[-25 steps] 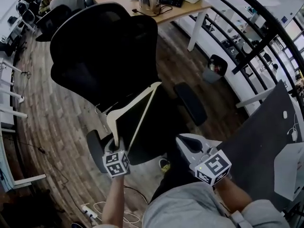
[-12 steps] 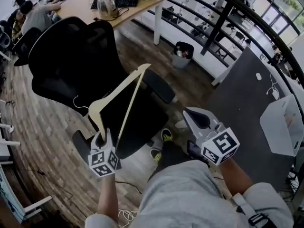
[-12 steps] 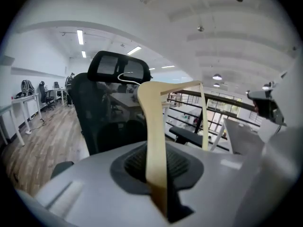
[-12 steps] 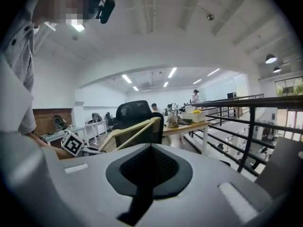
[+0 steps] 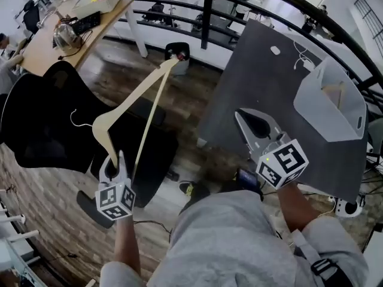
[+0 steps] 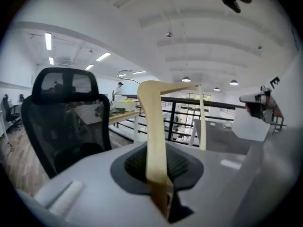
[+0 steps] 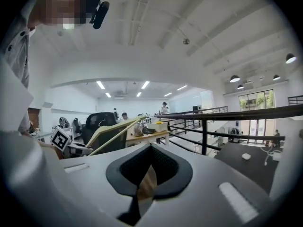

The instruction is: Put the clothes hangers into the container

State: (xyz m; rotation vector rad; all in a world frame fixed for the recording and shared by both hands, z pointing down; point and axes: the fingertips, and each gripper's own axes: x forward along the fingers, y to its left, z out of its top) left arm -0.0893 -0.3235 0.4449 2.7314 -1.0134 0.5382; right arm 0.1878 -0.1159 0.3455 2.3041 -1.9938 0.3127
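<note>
Setting: an office seen steeply from above, with a wooden floor (image 5: 36, 190) and a black railing (image 5: 206, 5) at the far side.
Left gripper (image 5: 112, 163): held up in front of the person, its jaws clamped on one end of the clothes hanger.
Clothes hanger (image 5: 133, 98): pale wood, triangular, with a thin wire hook. It rises from the left jaws and slants away to the upper right. It hangs in the air above the black office chair (image 5: 42, 130) and the floor, and touches neither.
Right gripper (image 5: 245, 118): raised at the right, over the near edge of the dark grey surface (image 5: 257, 64). Its jaws stand a narrow slit apart, with nothing between them.
Container (image 5: 320, 109): a pale, open-topped bin standing on the dark grey surface at the far right, well apart from the hanger. A pale wooden piece shows inside, too small to identify.
Background: a wooden desk (image 5: 42, 46) at the upper left, carrying a kettle.
</note>
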